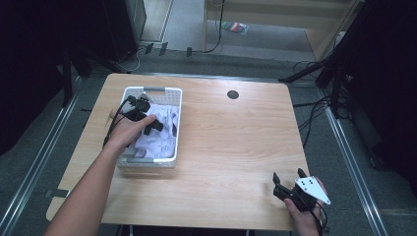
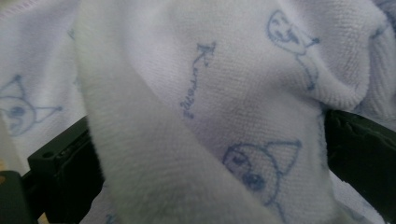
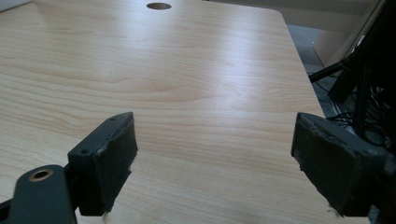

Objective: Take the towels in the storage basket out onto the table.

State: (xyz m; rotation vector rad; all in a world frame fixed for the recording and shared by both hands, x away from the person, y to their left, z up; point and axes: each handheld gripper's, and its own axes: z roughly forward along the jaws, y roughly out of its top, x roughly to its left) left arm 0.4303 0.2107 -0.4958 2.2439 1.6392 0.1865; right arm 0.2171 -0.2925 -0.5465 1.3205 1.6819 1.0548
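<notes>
In the left half of the high view, a white basket (image 1: 173,127) sits on the wooden worktop (image 1: 231,147), and a white towel (image 1: 162,140) printed with small blue cartoon figures lies bunched inside it. The left gripper (image 1: 153,123) reaches down into that basket. In the left gripper view the cloth fills the space between its jaws, which stand wide on either side of a thick fold; whether they have begun to press on it I cannot tell, though they look apart.

The towel is soft, light terry that will sag and drape, so a pinch on a raised fold or hemmed edge should hold best.

The right gripper (image 1: 290,178) rests at the lower right of the high view, jaws spread over bare wood.

Count: one basket, seemingly one towel, two grippers.
</notes>
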